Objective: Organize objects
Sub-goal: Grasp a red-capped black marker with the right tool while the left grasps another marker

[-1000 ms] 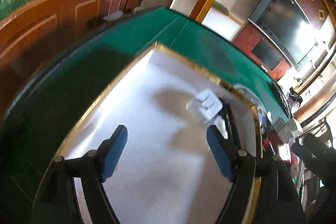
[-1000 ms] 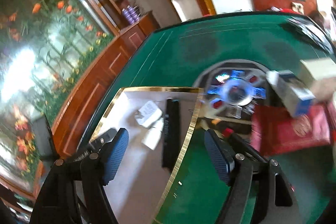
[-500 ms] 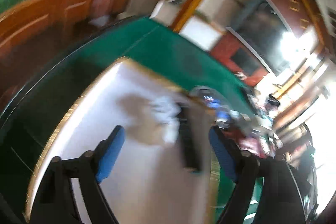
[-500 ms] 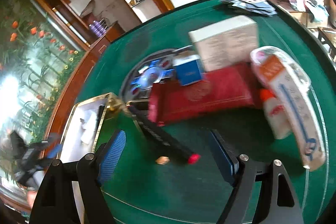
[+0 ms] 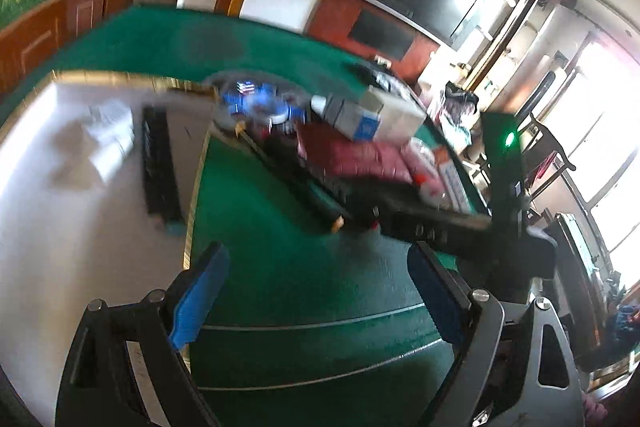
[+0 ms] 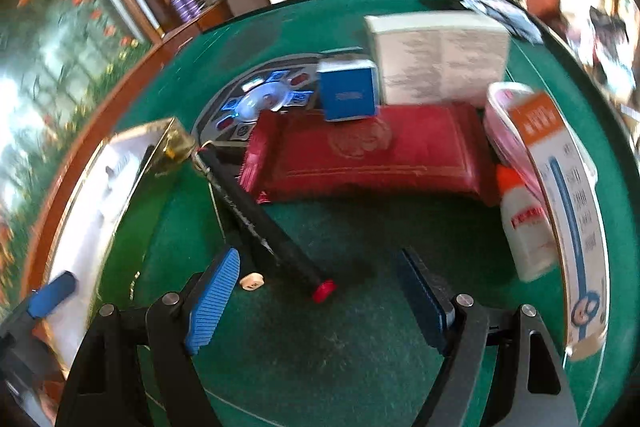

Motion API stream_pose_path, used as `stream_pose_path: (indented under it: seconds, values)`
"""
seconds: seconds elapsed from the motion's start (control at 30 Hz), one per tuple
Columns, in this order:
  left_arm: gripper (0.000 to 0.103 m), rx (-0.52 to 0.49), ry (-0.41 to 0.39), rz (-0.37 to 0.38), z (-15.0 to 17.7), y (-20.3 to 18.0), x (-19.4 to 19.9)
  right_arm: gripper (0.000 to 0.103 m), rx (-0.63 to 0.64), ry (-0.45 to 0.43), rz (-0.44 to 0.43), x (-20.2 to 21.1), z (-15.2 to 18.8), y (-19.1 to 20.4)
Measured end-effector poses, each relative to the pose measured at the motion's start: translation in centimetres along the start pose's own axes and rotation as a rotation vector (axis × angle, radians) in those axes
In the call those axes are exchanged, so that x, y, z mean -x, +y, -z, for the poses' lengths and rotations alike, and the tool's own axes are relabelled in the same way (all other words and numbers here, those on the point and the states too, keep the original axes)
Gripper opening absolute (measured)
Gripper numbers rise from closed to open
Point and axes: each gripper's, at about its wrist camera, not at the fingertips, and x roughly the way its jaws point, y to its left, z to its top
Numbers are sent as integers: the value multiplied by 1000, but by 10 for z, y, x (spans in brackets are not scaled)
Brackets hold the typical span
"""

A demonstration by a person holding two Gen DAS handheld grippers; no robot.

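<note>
Right gripper (image 6: 318, 301): jaws wide, nothing between the pads, poised over the green table (image 6: 320, 367). Just beyond its fingertips lies a black rod-shaped object with a red end cap (image 6: 266, 223), running diagonally toward the gold-rimmed white tray (image 6: 170, 143); a small cream die (image 6: 251, 282) rests beside it. Left gripper (image 5: 318, 301): jaws opening, nothing between them, over bare felt at the tray's edge. Farther back lie a red pouch (image 6: 372, 155), a white bottle (image 6: 528, 231), a blue box (image 6: 348, 93) and a white carton (image 6: 440, 63).
</note>
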Motion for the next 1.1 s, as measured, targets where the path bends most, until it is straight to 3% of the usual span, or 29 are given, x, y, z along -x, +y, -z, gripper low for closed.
stream_pose_path:
  seconds: [0.1,0.23,0.33,0.4,0.47,0.77,0.97,1.03,1.1]
  values:
    - [90,16,3,-4,3,5,-2,73,39,24,-11,-7,-5,9]
    - [90,11,-10,-24,8,5,-1,55,92,48,46,-22,-15,25]
    - [90,11,-18,-35,5,5,2,47,105,67,60,-35,-24,36]
    - [90,15,-14,-40,3,4,2,36,106,79,73,-42,-28,42]
    - [90,18,-12,-46,2,3,2,16,63,84,68,-41,-29,38]
    - [90,-5,19,-135,-22,-14,-30,15,-141,84,8,9,13,-31]
    - [89,-33,42,-279,-47,-21,-82,16,-194,48,-65,32,42,-57]
    - [87,-62,51,-325,-51,-24,-99,16,-188,38,-73,34,43,-57]
    - [73,-106,69,-379,-52,-27,-115,16,-182,33,-73,36,45,-55]
